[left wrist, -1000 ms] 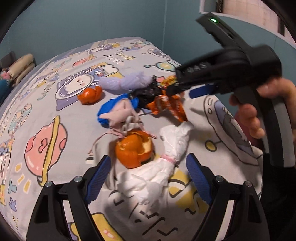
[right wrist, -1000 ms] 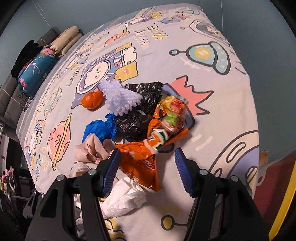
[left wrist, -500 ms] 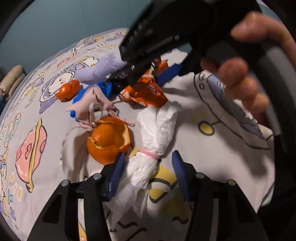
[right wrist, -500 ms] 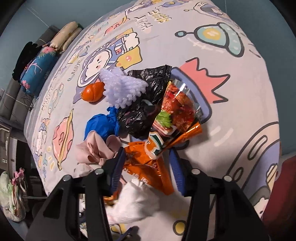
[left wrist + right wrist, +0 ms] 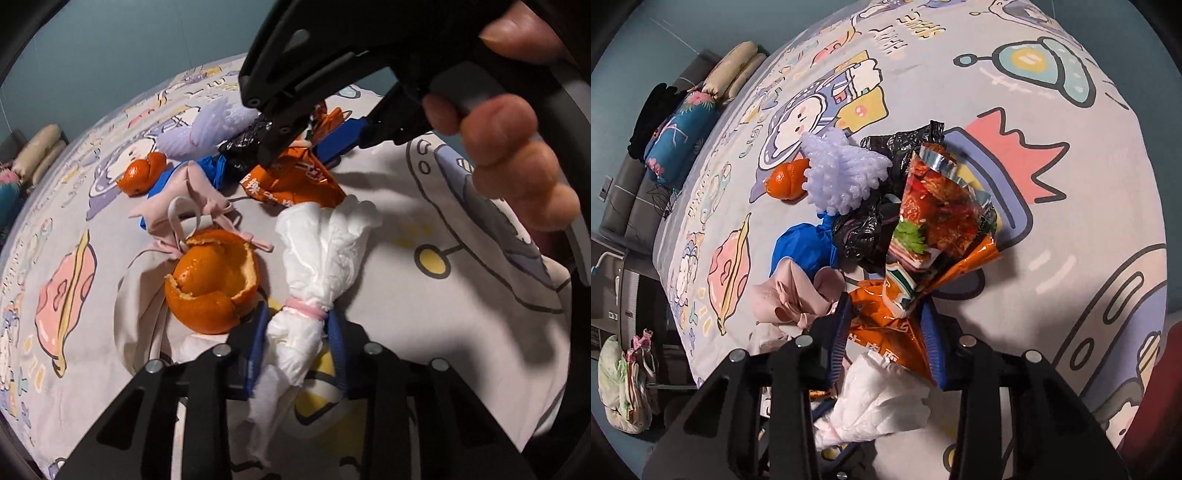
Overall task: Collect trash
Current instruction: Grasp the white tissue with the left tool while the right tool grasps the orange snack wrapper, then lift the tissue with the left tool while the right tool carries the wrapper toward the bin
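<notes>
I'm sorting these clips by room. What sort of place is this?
Most likely a bedroom: the trash lies on a bed with a cartoon space-print sheet, rolled bedding and pillows are piled at its far end, and a teal wall stands behind.

A bed (image 5: pixel 1089 206) under a pale sheet with cartoon space prints fills the room's middle. Teal walls (image 5: pixel 110 55) rise behind it. Pillows (image 5: pixel 735 70) lie far left, a grey sofa (image 5: pixel 631 192) beside them.
</notes>
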`<action>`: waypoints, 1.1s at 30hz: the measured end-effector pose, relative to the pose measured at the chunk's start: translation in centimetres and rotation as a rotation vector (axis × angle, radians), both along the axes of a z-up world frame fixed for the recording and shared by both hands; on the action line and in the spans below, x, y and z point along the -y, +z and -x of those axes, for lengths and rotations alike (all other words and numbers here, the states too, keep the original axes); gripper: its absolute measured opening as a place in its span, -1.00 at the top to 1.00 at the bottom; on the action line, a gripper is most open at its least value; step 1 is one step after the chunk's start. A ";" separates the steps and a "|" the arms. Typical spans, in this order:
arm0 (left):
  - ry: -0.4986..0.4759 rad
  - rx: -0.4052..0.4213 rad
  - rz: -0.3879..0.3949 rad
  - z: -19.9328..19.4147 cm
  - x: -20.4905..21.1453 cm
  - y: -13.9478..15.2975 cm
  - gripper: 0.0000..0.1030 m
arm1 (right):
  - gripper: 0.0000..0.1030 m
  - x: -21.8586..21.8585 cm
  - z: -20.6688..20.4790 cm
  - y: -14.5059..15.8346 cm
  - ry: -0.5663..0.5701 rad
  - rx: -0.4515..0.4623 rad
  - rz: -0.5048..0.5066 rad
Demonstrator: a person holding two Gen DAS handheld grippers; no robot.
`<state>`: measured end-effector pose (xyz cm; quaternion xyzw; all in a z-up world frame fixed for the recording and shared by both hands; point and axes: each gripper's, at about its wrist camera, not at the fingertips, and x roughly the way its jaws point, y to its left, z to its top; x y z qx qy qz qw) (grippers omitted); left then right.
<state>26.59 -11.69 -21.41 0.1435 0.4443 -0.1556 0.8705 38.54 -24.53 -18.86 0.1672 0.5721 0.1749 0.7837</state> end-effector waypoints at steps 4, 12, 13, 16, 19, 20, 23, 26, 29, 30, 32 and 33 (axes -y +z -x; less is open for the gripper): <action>-0.009 0.005 -0.001 0.9 0.1 0.5 0.60 | 0.38 0.6 0.4 0.4 -0.005 0.007 -0.024; -0.036 0.007 0.043 2.4 -1.2 2.7 0.64 | 0.38 1.7 1.5 1.8 -0.013 0.057 -0.047; -0.039 0.011 0.050 2.6 -1.4 3.1 0.64 | 0.39 2.0 1.6 2.0 -0.016 0.062 -0.057; -0.036 0.025 0.071 3.1 -2.2 4.2 0.64 | 0.39 2.5 2.0 2.6 -0.019 0.077 -0.086; -0.014 0.022 0.106 3.1 -3.1 5.0 0.64 | 0.38 3.0 2.5 3.5 -0.024 0.111 -0.083; 0.002 0.023 0.120 2.8 -3.6 5.3 0.64 | 0.38 3.1 2.6 3.7 -0.029 0.120 -0.082; 0.048 0.028 0.158 2.2 -5.1 6.1 0.64 | 0.39 3.7 3.1 4.4 -0.047 0.142 -0.086; 0.087 0.042 0.186 2.1 -6.5 7.1 0.64 | 0.39 4.1 3.9 5.3 -0.061 0.171 -0.083; 0.125 0.068 0.212 2.0 -8.0 8.5 0.64 | 0.38 4.4 4.5 5.8 -0.069 0.182 -0.099; 0.135 0.079 0.217 2.0 -8.5 8.9 0.64 | 0.38 4.5 4.7 5.9 -0.071 0.178 -0.113; 0.164 0.099 0.232 2.0 -9.5 9.9 0.64 | 0.38 4.6 5.2 6.2 -0.078 0.181 -0.115; 0.174 0.104 0.237 1.9 -9.9 10.2 0.64 | 0.38 4.6 5.5 6.4 -0.080 0.189 -0.100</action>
